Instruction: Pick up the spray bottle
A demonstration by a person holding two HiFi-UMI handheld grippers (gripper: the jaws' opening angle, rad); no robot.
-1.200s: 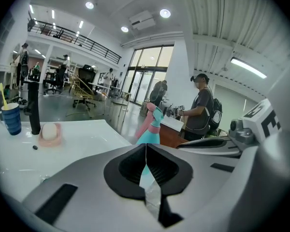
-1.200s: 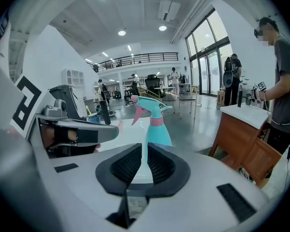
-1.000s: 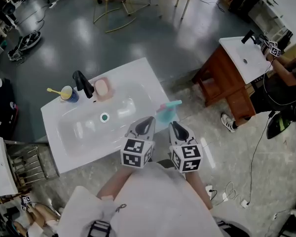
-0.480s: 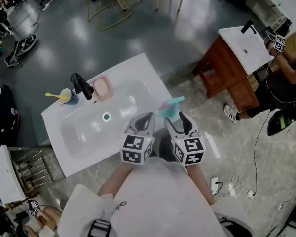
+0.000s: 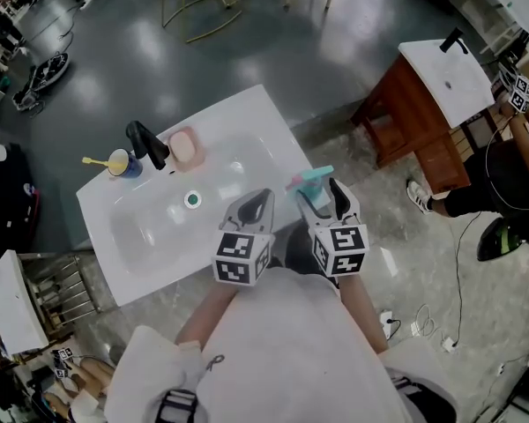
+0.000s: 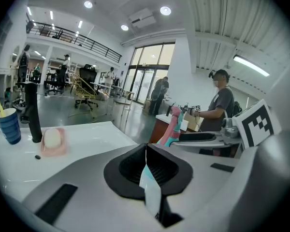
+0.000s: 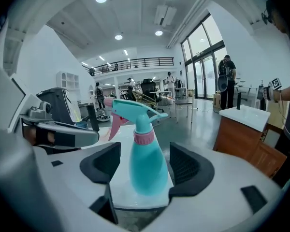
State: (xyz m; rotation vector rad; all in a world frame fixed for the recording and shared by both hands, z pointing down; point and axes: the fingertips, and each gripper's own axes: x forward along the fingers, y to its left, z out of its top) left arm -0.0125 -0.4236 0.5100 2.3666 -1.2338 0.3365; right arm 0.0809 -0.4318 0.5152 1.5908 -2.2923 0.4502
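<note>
A teal spray bottle (image 7: 144, 158) with a pink trigger and collar stands upright on the front right corner of the white sink top (image 5: 266, 122). My right gripper (image 7: 145, 172) has its jaws opening, one on each side of the bottle's body, with a gap between pads and bottle. In the head view the bottle (image 5: 310, 183) shows just ahead of the right gripper (image 5: 322, 203). My left gripper (image 5: 254, 210) hangs over the basin's front edge, shut and empty, its pads (image 6: 146, 164) meeting. From the left gripper view the bottle (image 6: 173, 127) appears at the right.
On the sink top stand a black faucet (image 5: 145, 144), a pink soap dish (image 5: 183, 151) and a blue cup (image 5: 121, 163) with a yellow toothbrush. A wooden cabinet (image 5: 414, 117) with another basin stands to the right, a person (image 5: 502, 174) beside it.
The right gripper's jaws have gone from shut to wide and it has moved forward so that the bottle now stands between them. The left gripper has stayed put.
</note>
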